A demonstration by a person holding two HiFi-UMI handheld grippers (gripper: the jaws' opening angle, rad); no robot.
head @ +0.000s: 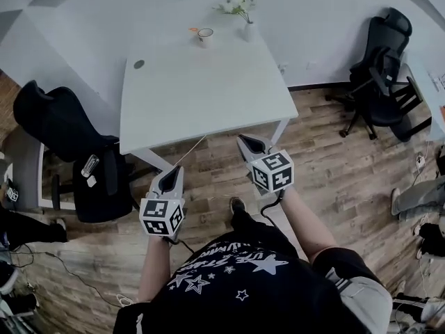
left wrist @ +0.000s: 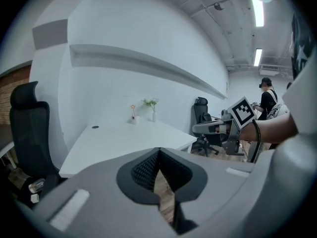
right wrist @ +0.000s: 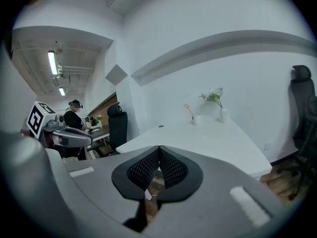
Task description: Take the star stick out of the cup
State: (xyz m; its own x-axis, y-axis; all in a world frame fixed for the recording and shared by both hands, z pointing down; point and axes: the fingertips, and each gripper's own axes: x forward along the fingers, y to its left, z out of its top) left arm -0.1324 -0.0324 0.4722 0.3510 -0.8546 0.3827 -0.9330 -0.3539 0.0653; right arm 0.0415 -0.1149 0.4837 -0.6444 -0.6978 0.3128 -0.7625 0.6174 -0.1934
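A small white cup (head: 205, 36) stands at the far edge of the white table (head: 201, 89), with the thin star stick (head: 194, 30) leaning out of it. The cup (left wrist: 134, 118) and stick (left wrist: 132, 108) look tiny and distant in the left gripper view. In the right gripper view the cup (right wrist: 195, 118) holds the orange-tipped stick (right wrist: 188, 108). My left gripper (head: 171, 172) and right gripper (head: 245, 143) hang over the wooden floor, short of the table's near edge. Both are shut with nothing in them, the pads meeting at the tips (left wrist: 158, 151) (right wrist: 159, 148).
A white vase of flowers (head: 248, 28) stands just right of the cup. A dark round cap (head: 139, 64) sits in the table's left side. Black office chairs stand at the left (head: 62, 127) and right (head: 382, 68). Another person (left wrist: 267, 95) works in the background.
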